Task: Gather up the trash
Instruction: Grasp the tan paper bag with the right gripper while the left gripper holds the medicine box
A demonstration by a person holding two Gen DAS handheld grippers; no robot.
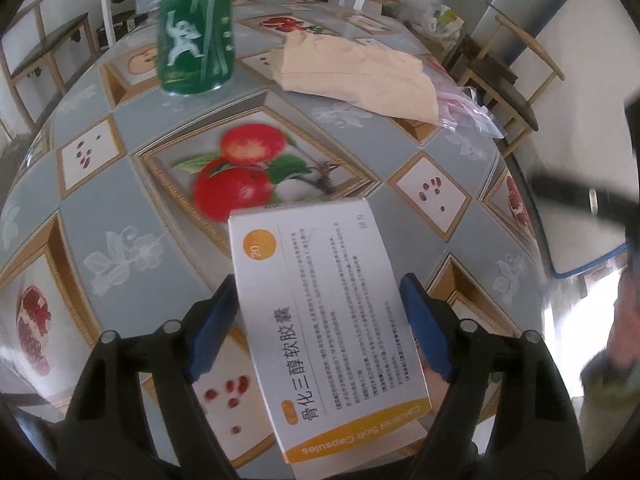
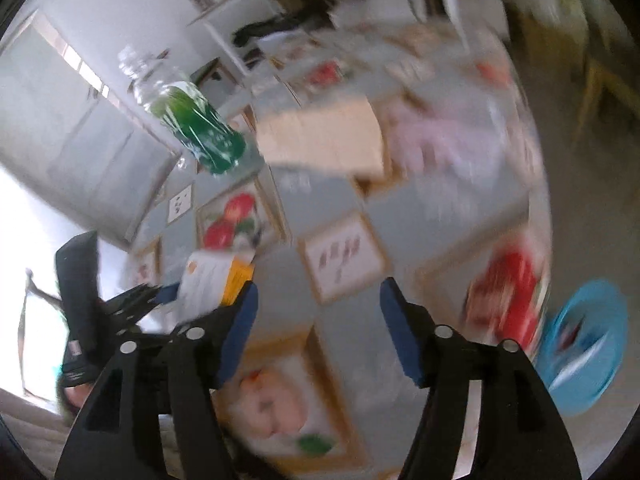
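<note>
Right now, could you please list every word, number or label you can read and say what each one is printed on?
"骨化三醇软胶囊": white medicine box held in the left claw.
"Calcitriol Soft Capsules": the box's orange band.
"20": orange circle on the box.
Small print on the box: too small to read.
Green bottle label: white figure, lettering blurred.
Right wrist view: too blurred to read anything.

Fruit-print tablecloth point(image 1: 160, 132); wooden chairs point(image 1: 508, 84) beside table.

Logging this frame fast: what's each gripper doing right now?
Left gripper: shut on the medicine box.
Right gripper: open, holding nothing.
</note>
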